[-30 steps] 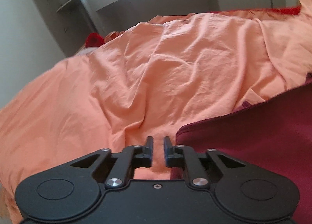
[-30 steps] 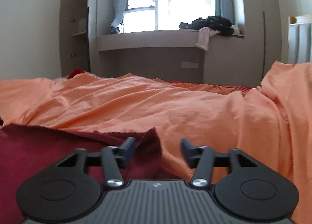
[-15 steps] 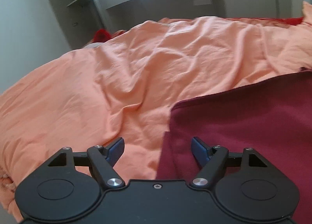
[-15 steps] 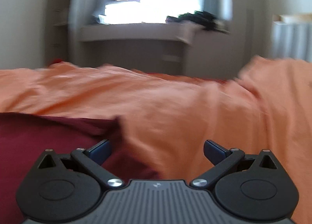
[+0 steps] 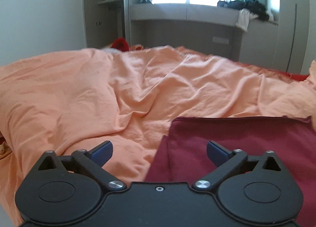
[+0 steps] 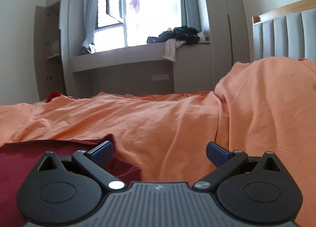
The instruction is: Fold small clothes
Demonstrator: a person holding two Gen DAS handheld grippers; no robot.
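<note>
The left tongs (image 5: 159,151) are still spreading, nothing pinched; the folded maroon cloth (image 5: 243,144) lies under their right finger, its left edge between the fingers. The right tongs (image 6: 159,151) gape wide and grip nothing, the maroon cloth's corner beneath their left finger. Around the cloth spreads the rumpled orange bedsheet (image 6: 167,120). Far beyond it, dark clothes (image 6: 177,34) sit heaped on the window ledge (image 6: 122,57).
</note>
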